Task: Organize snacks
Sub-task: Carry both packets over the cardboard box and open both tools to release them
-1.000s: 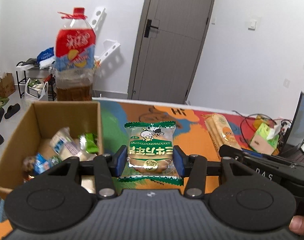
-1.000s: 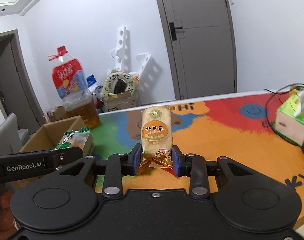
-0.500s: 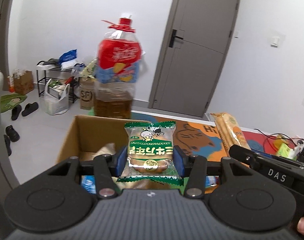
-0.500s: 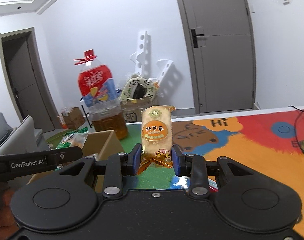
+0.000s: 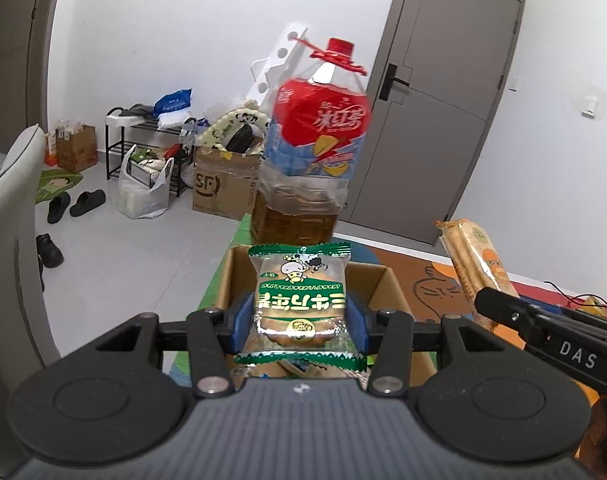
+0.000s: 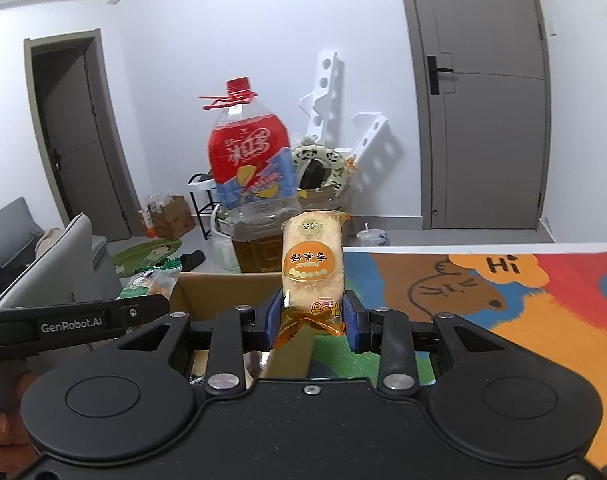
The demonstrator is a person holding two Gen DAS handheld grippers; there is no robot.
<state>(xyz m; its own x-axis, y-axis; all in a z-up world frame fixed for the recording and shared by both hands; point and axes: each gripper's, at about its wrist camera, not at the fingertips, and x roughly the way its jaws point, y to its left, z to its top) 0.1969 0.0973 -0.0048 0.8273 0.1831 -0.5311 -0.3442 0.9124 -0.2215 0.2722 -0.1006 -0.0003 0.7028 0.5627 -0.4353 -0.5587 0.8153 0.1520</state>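
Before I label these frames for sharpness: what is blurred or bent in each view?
Left wrist view: the big bottle is smeared by motion, while the green snack pack in the left claw stays crisp. Right wrist view: the orange snack pack is sharp; the grey door bows from fisheye distortion.

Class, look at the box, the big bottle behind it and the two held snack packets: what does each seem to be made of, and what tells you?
Box: brown corrugated cardboard, matte. Big bottle: clear plastic, glossy, liquid showing through, red cap. Green snack packet in the left gripper: shiny printed plastic film, crimped edges. Orange snack packet in the right gripper: likewise, probably film.
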